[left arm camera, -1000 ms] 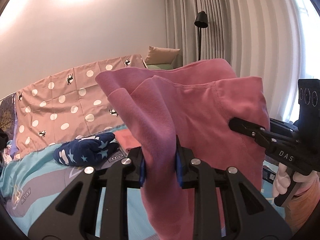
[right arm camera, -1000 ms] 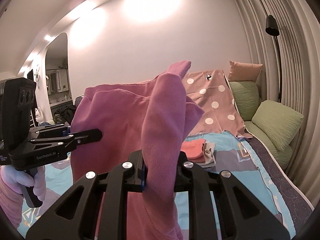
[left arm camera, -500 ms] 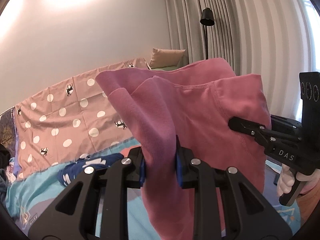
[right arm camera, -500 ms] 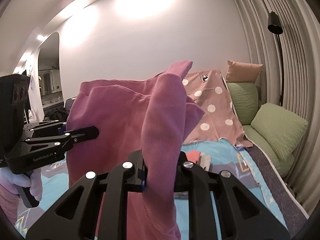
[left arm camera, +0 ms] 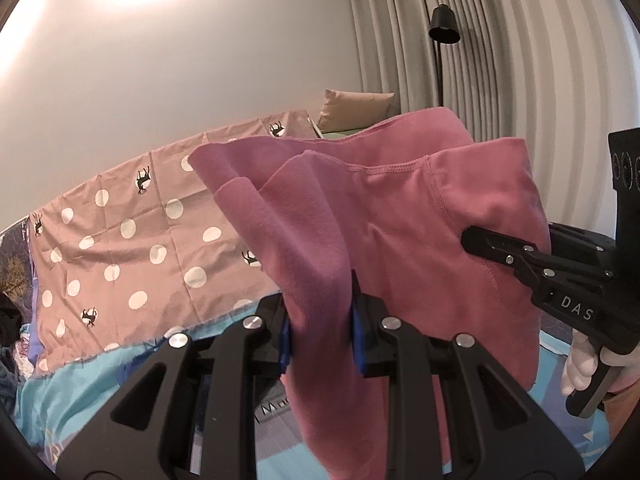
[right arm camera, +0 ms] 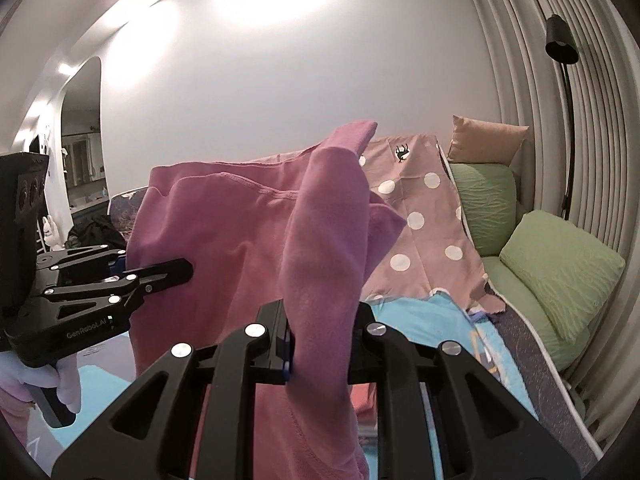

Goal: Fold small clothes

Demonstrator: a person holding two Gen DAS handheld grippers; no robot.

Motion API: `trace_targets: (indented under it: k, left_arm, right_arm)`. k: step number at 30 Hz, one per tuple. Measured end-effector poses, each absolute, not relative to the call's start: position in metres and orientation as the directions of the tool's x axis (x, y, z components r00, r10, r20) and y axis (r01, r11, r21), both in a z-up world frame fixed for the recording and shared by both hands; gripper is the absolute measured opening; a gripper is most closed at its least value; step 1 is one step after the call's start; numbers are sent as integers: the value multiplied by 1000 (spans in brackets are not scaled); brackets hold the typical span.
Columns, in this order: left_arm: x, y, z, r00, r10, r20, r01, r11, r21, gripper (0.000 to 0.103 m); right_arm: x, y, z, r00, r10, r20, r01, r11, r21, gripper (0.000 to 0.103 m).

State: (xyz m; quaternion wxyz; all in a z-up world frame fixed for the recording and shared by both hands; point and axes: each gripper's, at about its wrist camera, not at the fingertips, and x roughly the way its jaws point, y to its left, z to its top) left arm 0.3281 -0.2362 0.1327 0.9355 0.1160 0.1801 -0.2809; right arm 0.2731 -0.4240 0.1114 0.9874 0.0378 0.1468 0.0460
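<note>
A pink garment (left arm camera: pixel 400 232) hangs in the air above the bed, held up between both grippers. My left gripper (left arm camera: pixel 320 320) is shut on a bunched fold at one end, its blue pads pressing the cloth. My right gripper (right arm camera: pixel 320 340) is shut on the other end of the pink garment (right arm camera: pixel 240 240). In the left wrist view the right gripper (left arm camera: pixel 480 240) bites the cloth from the right, held by a gloved hand (left arm camera: pixel 580 364). In the right wrist view the left gripper (right arm camera: pixel 176 270) grips it from the left. The garment's lower part hangs behind my fingers.
A pink dotted sheet (left arm camera: pixel 120 240) drapes the bed's back. Below lies a blue patterned cover (right arm camera: pixel 420 316). Green cushions (right arm camera: pixel 560 276) and a tan cushion (right arm camera: pixel 488 140) line the right side, by a black floor lamp (right arm camera: pixel 560 44) and curtains (left arm camera: pixel 520 60). A folded red cloth (right arm camera: pixel 362 398) peeks under the garment.
Both grippers have carried the stretched garment across the bed and slightly upward; the dark star-patterned cloth and most of the folded pile have dropped out of view. Both grips are unchanged.
</note>
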Motion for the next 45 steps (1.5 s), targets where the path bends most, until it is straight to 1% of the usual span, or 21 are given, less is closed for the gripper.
trace_targets:
  k: [6, 11, 12, 13, 14, 15, 16, 18, 20, 22, 24, 26, 28, 30, 31, 32, 33, 35, 38, 40, 45]
  left_arm:
    - [363, -251, 137, 793, -453, -407, 544, 827, 140, 23]
    - [398, -266, 125, 817, -396, -419, 506, 841, 190, 23]
    - [407, -269, 119, 827, -375, -418, 487, 849, 203, 26]
    - [420, -271, 110, 853, -329, -406, 440, 871, 219, 36]
    - [431, -273, 101, 881, -272, -388, 380, 895, 234, 45]
    - [441, -275, 88, 905, -203, -375, 312, 915, 257, 66]
    - [452, -278, 74, 912, -155, -380, 274, 920, 281, 69]
    - [469, -278, 36, 885, -126, -448, 282, 912, 299, 69]
    - [473, -273, -1, 838, -152, -524, 339, 898, 281, 69]
    - [469, -269, -30, 794, -184, -579, 403, 872, 276, 70]
    - [458, -264, -56, 765, -209, -610, 449, 851, 272, 71]
    - [443, -258, -68, 738, -249, -627, 482, 845, 232, 71]
    - [427, -254, -71, 728, -277, -627, 498, 843, 205, 79]
    - [401, -251, -71, 729, -301, -614, 510, 838, 194, 81]
    - [385, -246, -68, 739, -312, -597, 505, 843, 184, 82]
    - [376, -243, -66, 742, -319, -589, 501, 848, 171, 83]
    - [367, -238, -63, 743, -330, -583, 498, 854, 151, 88]
    - [339, -228, -55, 745, -357, -564, 489, 867, 97, 93]
    - [302, -212, -42, 765, -376, -523, 470, 881, 53, 100]
    - [277, -201, -35, 789, -368, -492, 439, 898, 33, 101]
    - [229, -183, -19, 775, -400, -489, 448, 894, -19, 101]
  right_arm:
    - [304, -428, 115, 952, 81, -295, -60, 995, 79, 17]
    - [344, -429, 100, 939, 64, -339, -36, 995, 88, 17]
    - [354, -432, 96, 936, 62, -348, -31, 995, 96, 19]
    - [370, -434, 85, 930, 49, -364, -13, 995, 100, 20]
    - [388, -436, 74, 920, 15, -391, 19, 996, 84, 35]
    - [402, -438, 59, 902, -49, -429, 78, 996, 52, 50]
    - [416, -441, 38, 864, -136, -484, 161, 987, 12, 51]
    - [418, -447, 9, 837, -163, -523, 206, 978, 23, 51]
    - [401, -448, -22, 830, -107, -547, 171, 983, 68, 51]
    - [382, -445, -41, 824, -101, -557, 150, 988, 43, 51]
    - [361, -443, -53, 822, -85, -563, 132, 990, 44, 51]
    - [337, -440, -60, 819, -60, -571, 114, 992, 59, 51]
    - [309, -436, -62, 826, -63, -560, 109, 993, 50, 58]
    - [294, -433, -59, 833, -94, -546, 130, 991, 27, 76]
    - [282, -429, -58, 831, -125, -542, 155, 988, 10, 81]
    - [276, -425, -56, 825, -158, -542, 184, 983, -5, 90]
    - [264, -423, -53, 825, -190, -532, 216, 976, -13, 95]
    - [244, -420, -46, 836, -205, -509, 240, 971, 4, 96]
    - [217, -420, -33, 839, -181, -514, 244, 968, 58, 98]
    - [198, -416, -22, 843, -157, -515, 234, 968, 88, 98]
    - [152, -400, 2, 865, -161, -476, 227, 970, 83, 101]
